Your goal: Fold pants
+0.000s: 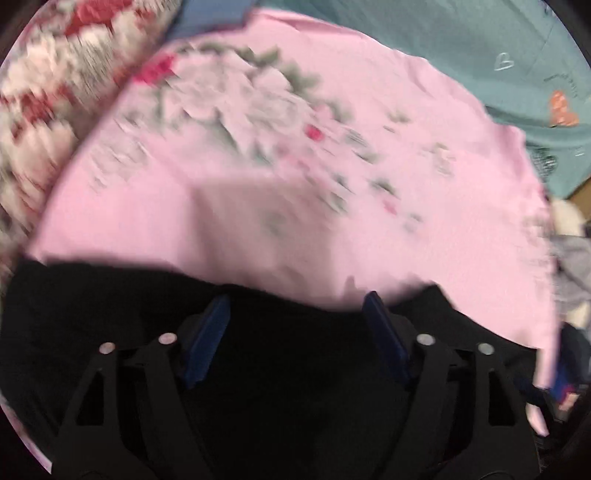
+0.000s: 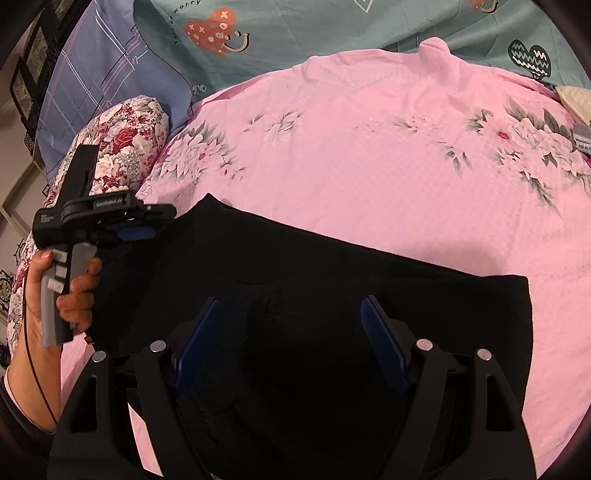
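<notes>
Black pants (image 2: 314, 295) lie folded in a rough rectangle on a pink floral sheet (image 2: 369, 158). My right gripper (image 2: 291, 314) is open and empty, hovering over the middle of the pants. My left gripper (image 1: 295, 306) is open and empty above the pants' far edge (image 1: 110, 295); its view is blurred. In the right wrist view the left gripper (image 2: 144, 229), held by a hand (image 2: 77, 295), sits at the pants' left end with blue pads showing.
A red-and-white floral pillow (image 2: 122, 147) lies at the left. A teal heart-print cover (image 2: 295, 33) and a blue pillow (image 2: 99, 74) lie beyond the pink sheet. A white cloth (image 2: 576, 99) sits at the far right.
</notes>
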The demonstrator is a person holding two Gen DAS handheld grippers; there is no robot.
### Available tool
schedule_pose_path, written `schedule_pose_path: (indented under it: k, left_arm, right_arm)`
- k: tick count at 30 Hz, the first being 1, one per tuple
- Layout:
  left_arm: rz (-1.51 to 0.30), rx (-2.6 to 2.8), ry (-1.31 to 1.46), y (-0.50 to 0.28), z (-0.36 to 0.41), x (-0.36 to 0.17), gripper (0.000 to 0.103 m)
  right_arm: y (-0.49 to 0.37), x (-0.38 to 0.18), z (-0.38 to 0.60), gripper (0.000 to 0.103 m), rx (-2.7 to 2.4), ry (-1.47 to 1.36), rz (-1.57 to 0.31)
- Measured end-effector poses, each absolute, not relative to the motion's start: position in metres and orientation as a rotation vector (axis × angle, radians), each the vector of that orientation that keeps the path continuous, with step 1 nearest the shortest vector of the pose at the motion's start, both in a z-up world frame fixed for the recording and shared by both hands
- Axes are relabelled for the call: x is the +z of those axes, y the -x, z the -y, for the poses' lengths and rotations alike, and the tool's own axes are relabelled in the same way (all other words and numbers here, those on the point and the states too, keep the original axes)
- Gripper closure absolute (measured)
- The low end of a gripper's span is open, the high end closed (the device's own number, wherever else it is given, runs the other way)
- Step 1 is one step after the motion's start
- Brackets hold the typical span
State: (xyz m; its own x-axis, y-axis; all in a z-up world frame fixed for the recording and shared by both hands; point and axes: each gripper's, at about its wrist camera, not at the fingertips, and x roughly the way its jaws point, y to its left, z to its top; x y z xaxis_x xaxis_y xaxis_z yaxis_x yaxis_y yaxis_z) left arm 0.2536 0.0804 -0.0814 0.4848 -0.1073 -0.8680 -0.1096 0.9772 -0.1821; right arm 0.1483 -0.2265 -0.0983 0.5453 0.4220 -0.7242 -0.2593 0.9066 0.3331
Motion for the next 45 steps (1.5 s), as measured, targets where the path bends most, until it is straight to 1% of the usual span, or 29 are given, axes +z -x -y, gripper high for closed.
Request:
schedule_pose_path:
  k: [2, 5, 6, 7, 8, 10, 12, 13, 15, 17, 19, 21, 24, 28, 31, 33, 35, 38, 39, 40, 42, 45]
  left_arm:
    - [-1.069, 0.041, 0.241, -0.258, -0.089, -0.083, 0.031]
    - [-1.079, 0.016, 0.295, -0.247, -0.087, -0.069, 0.031]
    - [-1.044, -0.028, 0.295, -0.236, -0.08, -0.058, 0.029]
    - [-1.029, -0.025, 0.238, -0.229, -0.071, -0.052, 0.026]
    - [-1.021, -0.023, 0.176, -0.225, -0.062, -0.051, 0.02]
    - [-1.039, -0.048, 0.131, -0.224, -0.055, -0.058, 0.02]
    - [-1.096, 0.012, 0.096, -0.237, -0.059, -0.082, 0.02]
    - [-1.097, 0.042, 0.088, -0.24, -0.067, -0.089, 0.012]
    - [-1.058, 0.033, 0.087, -0.245, -0.082, -0.092, 0.012]
    - [-1.061, 0.039, 0.095, -0.245, -0.087, -0.086, 0.012]
    - [-1.02, 0.168, 0.029, -0.239, -0.098, -0.075, 0.014]
    - [-1.002, 0.186, 0.105, -0.225, -0.124, -0.064, 0.013]
    - [-1.039, 0.184, 0.2, -0.199, -0.151, -0.062, 0.013]
    - [-1.078, 0.148, 0.289, -0.148, -0.175, -0.069, 0.013]
    - [-1.099, 0.155, 0.228, -0.14, -0.183, -0.087, 0.013]
    - [-1.119, 0.19, 0.152, -0.147, -0.179, -0.097, 0.013]
    - [-1.095, 0.261, 0.111, -0.147, -0.174, -0.087, 0.013]
    - [-1.029, 0.191, 0.242, -0.126, -0.178, -0.057, 0.013]
    - [-1.007, 0.153, 0.265, -0.117, -0.179, -0.049, 0.013]
    - [-0.988, 0.126, 0.277, -0.105, -0.18, -0.041, 0.008]
    - [-0.979, 0.132, 0.29, -0.087, -0.183, -0.038, 0.004]
    - [-1.023, 0.157, 0.394, -0.069, -0.203, -0.055, 0.004]
  right_arm:
    - [-0.147, -0.097, 0.225, 0.024, 0.413, -0.193, -0.905]
    - [-0.144, -0.093, 0.225, 0.024, 0.422, -0.192, -0.891]
    - [-0.144, -0.093, 0.226, 0.024, 0.423, -0.192, -0.888]
    - [-0.143, -0.092, 0.226, 0.024, 0.426, -0.193, -0.887]
    - [-0.143, -0.092, 0.226, 0.024, 0.429, -0.192, -0.888]
    - [-0.144, -0.092, 0.224, 0.024, 0.435, -0.188, -0.891]
    - [-0.143, -0.093, 0.22, 0.024, 0.439, -0.171, -0.896]
    - [-0.143, -0.094, 0.219, 0.024, 0.439, -0.166, -0.895]
    - [-0.143, -0.094, 0.22, 0.024, 0.436, -0.166, -0.895]
    - [-0.144, -0.094, 0.222, 0.024, 0.428, -0.174, -0.894]
    - [-0.146, -0.094, 0.226, 0.024, 0.416, -0.186, -0.893]
    - [-0.146, -0.095, 0.229, 0.024, 0.407, -0.194, -0.896]
    - [-0.144, -0.095, 0.225, 0.024, 0.42, -0.184, -0.897]
    - [-0.142, -0.102, 0.209, 0.022, 0.529, -0.171, -0.976]
    - [-0.144, -0.113, 0.201, 0.022, 0.486, -0.093, -1.02]
    - [-0.144, -0.113, 0.201, 0.022, 0.476, -0.08, -1.014]
    - [-0.145, -0.111, 0.205, 0.022, 0.43, -0.074, -0.994]
    - [-0.143, -0.105, 0.216, 0.022, 0.419, -0.102, -0.958]
    - [-0.143, -0.103, 0.218, 0.022, 0.436, -0.12, -0.946]
    - [-0.139, -0.1, 0.221, 0.022, 0.447, -0.135, -0.925]
    - [-0.135, -0.097, 0.225, 0.017, 0.451, -0.148, -0.9]
    - [-0.134, -0.094, 0.224, 0.017, 0.446, -0.152, -0.892]
